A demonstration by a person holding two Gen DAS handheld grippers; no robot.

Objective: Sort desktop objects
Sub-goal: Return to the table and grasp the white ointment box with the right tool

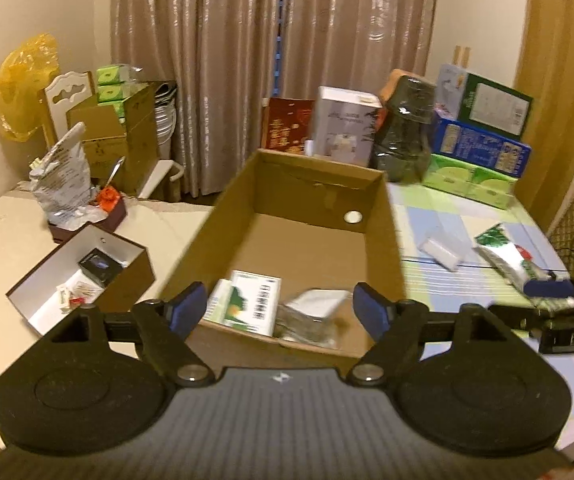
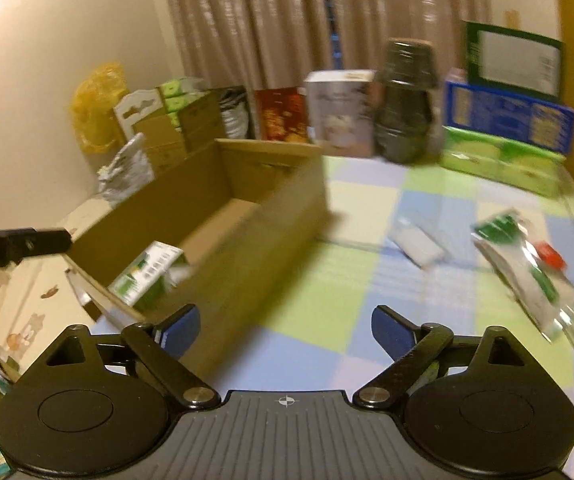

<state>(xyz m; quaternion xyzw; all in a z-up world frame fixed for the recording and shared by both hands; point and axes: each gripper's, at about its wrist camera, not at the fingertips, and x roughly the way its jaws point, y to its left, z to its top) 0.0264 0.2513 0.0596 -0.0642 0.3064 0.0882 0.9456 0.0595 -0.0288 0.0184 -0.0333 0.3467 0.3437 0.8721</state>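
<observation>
A: Start with the biggest thing. The cardboard box (image 1: 307, 240) sits open on the desk (image 1: 439, 276), and it already holds a green-and-white carton (image 1: 249, 300) and a clear packet (image 1: 311, 316) at its near end. What worries you there?

B: Its near wall. The left claw (image 1: 279, 308) hangs right over that edge, released, nothing between the pads. If it dips low on the way out, a finger could catch the rim and drag the whole box across the cloth.

A: And the smaller open box (image 1: 83, 276) to its left?

B: It lies close beside the big one, with a dark item and bits inside. A careless swing could knock it, or something could be dropped in the wrong container.

A: What is left to sort?

B: On the checked cloth, right of the cardboard box: a long green-and-white bag (image 2: 527, 268) and a small white packet (image 2: 419, 246), well apart from the box wall.

A: The right claw (image 2: 285, 330)?

B: Spread wide and empty, over bare cloth, with the bag off to its right. The view is smeared, so I judge it is moving fast. The bag looks slick and floppy; a hurried pinch could slip off or grab one corner only, and it would droop and snag the box wall

A: The white packet?

B: Flat and thin, so the pads may skate over it
</observation>
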